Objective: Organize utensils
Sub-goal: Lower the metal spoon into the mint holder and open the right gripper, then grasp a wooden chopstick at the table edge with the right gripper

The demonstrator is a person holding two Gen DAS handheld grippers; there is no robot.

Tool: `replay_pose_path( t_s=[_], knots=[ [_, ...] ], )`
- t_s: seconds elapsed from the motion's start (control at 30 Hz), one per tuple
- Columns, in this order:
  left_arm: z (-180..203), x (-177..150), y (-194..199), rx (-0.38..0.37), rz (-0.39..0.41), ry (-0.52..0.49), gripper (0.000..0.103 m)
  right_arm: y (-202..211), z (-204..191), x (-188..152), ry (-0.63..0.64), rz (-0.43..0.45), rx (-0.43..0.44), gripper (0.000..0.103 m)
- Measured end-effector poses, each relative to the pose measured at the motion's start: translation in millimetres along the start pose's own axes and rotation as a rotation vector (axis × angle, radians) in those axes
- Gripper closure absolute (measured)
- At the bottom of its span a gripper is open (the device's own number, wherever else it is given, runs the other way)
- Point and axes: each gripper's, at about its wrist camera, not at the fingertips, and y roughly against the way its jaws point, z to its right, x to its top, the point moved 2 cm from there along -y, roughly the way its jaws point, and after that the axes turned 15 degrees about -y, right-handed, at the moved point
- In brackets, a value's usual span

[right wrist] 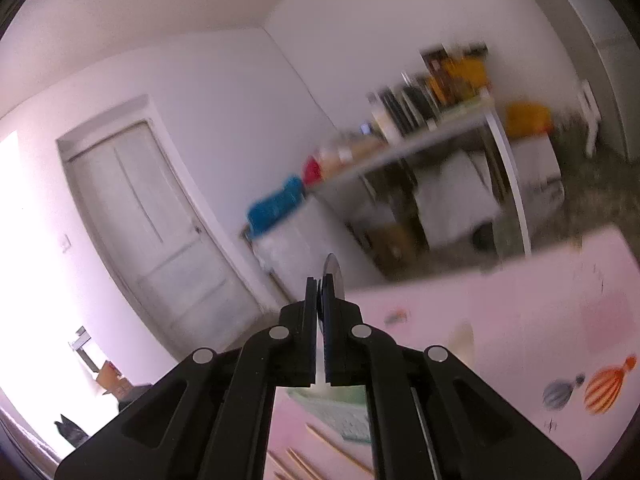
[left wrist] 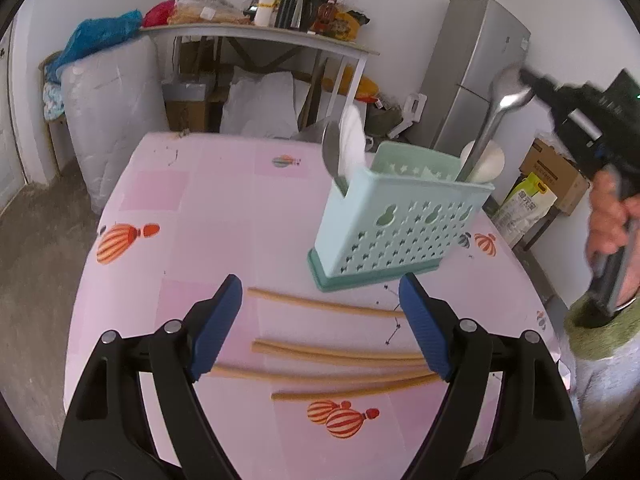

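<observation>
Several wooden chopsticks (left wrist: 332, 352) lie side by side on the pink table (left wrist: 200, 208). My left gripper (left wrist: 320, 284) hovers over them, open, blue pads wide apart with nothing gripped. Behind them stands a mint-green perforated utensil holder (left wrist: 400, 224). Its left compartment holds a metal spoon and a white spoon (left wrist: 352, 140); its right compartment holds a white ceramic spoon (left wrist: 486, 160). My right gripper (left wrist: 528, 78) (right wrist: 320, 284) is shut on the bowl of a metal spoon (left wrist: 510, 88) (right wrist: 333, 270). The spoon's handle slants down behind the rim of the right compartment.
A person's hand (left wrist: 608, 216) holds the right gripper at the table's right edge. Beyond the table stand a grey fridge (left wrist: 476, 68), a cluttered shelf table (left wrist: 260, 34), white sacks (left wrist: 112, 108) and a cardboard box (left wrist: 556, 172). A door (right wrist: 148, 216) is at the left.
</observation>
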Motion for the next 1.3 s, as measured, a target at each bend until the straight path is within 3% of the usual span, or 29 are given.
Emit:
replay_pose_path(
  t_s=[0.17,0.27,0.4,0.5,0.6,0.7,0.77,0.8,0.97,1.1,1.3],
  knots=[
    [-2,-7,-4,0.000,-0.014,0.011,0.026,-6,18,-17,0.077,-0.024,-0.208,0.095],
    [-5,-10,-6,0.010,-0.020,0.016,0.025,14,12,-20,0.140,0.024,-0.281,0.064],
    [-8,-13,-5,0.021,-0.025,0.029,0.025,50,5,-22,0.182,0.117,-0.338,0.062],
    [-11,-15,-3,0.037,-0.027,0.038,0.025,75,-2,-34,0.178,0.100,-0.303,0.062],
    [-15,-18,3,0.051,-0.019,0.052,0.025,82,-7,-68,0.169,-0.089,-0.218,0.062],
    [-19,-23,6,0.071,-0.016,0.056,0.025,74,-7,-108,0.161,-0.281,-0.189,0.062],
    [-22,-27,7,0.081,-0.020,0.064,0.025,62,-3,-144,0.096,-0.432,-0.127,0.067],
    [-24,-29,7,0.084,-0.020,0.070,0.025,51,-2,-167,0.083,-0.524,-0.116,0.070],
    [-32,-38,8,0.088,-0.019,0.109,0.025,28,-9,-255,0.156,-0.810,-0.114,0.078],
    [-36,-40,11,0.093,-0.010,0.112,0.025,23,-11,-290,0.252,-0.892,-0.151,0.085],
    [-35,-43,13,0.085,-0.002,0.110,0.025,17,-9,-305,0.330,-0.913,-0.169,0.089]
  ],
)
